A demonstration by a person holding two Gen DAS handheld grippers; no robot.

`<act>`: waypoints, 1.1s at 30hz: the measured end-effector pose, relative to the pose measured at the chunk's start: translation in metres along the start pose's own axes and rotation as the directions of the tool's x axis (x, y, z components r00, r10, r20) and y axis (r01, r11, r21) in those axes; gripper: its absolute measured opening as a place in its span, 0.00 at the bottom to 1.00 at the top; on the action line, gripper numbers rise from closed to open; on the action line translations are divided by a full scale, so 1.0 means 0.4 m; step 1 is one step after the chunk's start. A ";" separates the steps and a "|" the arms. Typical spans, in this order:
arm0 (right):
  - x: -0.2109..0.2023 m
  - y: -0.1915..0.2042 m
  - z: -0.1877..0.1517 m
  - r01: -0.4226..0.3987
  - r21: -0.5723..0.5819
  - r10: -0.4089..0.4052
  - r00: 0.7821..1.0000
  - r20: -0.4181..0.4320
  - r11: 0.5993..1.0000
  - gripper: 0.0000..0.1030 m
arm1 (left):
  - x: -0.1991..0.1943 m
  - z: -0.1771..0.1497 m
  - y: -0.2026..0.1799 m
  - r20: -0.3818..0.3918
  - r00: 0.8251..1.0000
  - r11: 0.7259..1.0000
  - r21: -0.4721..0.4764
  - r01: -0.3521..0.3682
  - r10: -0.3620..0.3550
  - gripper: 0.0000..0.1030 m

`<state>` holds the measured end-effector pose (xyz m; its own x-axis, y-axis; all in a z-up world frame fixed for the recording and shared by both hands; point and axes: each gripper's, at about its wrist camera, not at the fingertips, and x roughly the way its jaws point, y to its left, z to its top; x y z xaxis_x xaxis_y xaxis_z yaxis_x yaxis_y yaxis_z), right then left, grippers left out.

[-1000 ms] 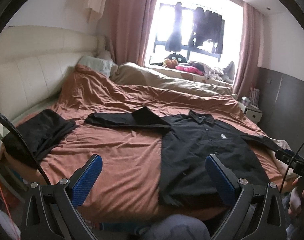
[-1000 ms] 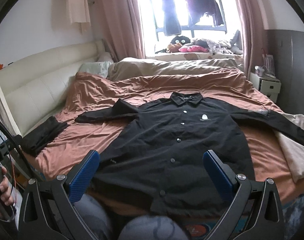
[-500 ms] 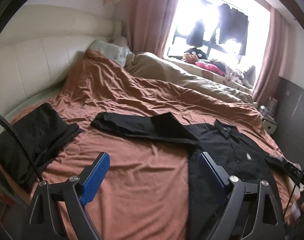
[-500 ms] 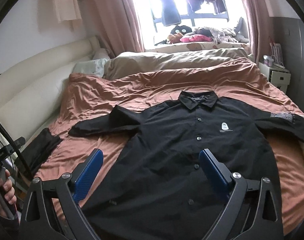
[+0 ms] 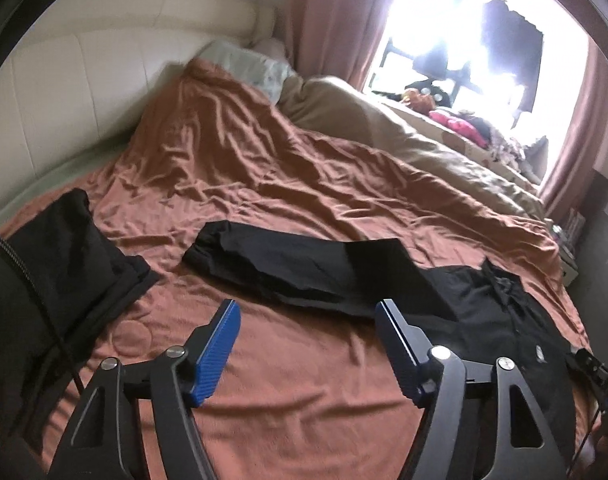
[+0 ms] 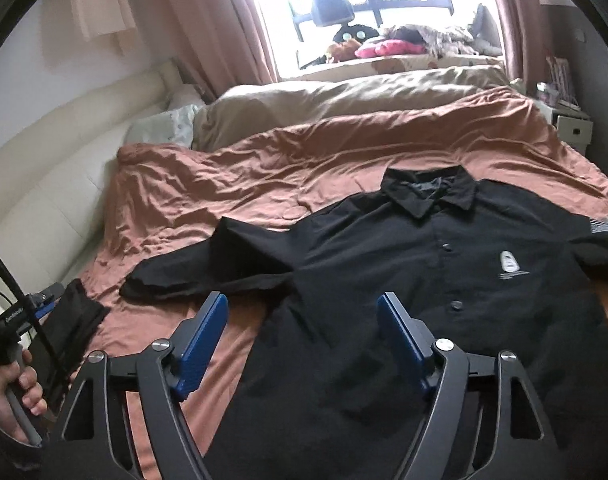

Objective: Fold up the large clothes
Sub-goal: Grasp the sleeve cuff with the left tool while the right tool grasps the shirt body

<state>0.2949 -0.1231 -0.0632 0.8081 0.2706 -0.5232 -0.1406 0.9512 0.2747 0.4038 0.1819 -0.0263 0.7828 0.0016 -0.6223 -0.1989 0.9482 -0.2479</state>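
Note:
A large black button-up shirt lies flat, front up, on the rust-brown bedspread. Its left sleeve stretches out toward the headboard side, with a fold sticking up near the shoulder. My left gripper is open and empty, just above the bedspread in front of that sleeve. My right gripper is open and empty, above the shirt's left side near the armpit. The shirt's body also shows at the right of the left wrist view.
A folded black garment lies at the bed's near left corner. A beige duvet and pillows lie at the far side. The cream headboard stands on the left, a nightstand on the right.
Both grippers have moved forward and lower over the bed. The left one has closed in on the outstretched sleeve, the right one on the shirt's left side. Both stay open.

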 end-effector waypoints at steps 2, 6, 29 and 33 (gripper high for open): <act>0.053 0.003 0.019 0.001 0.007 -0.001 1.000 -0.023 1.000 0.64 | 0.056 0.016 0.026 -0.023 1.000 1.000 -0.028 -0.005 0.004 0.65; 0.154 -0.002 0.052 0.022 0.051 -0.019 0.997 -0.070 0.998 0.64 | 0.164 0.034 0.079 -0.066 0.997 0.995 -0.090 -0.038 0.032 0.62; 0.635 -0.041 0.129 0.045 0.229 0.030 0.949 -0.314 0.972 0.23 | 0.568 0.000 0.223 -0.261 0.955 0.948 -0.239 -0.208 0.144 0.24; 0.689 -0.038 0.129 0.051 0.231 0.031 0.941 -0.338 0.972 0.23 | 0.544 0.022 0.222 -0.232 0.963 0.951 -0.244 -0.192 0.135 0.04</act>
<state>0.5494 -0.0707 -0.1699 0.5628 0.3339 -0.7561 0.0369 0.9037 0.4266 0.5615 0.2691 -0.1772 0.5907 0.0557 -0.8050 -0.4832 0.8234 -0.2976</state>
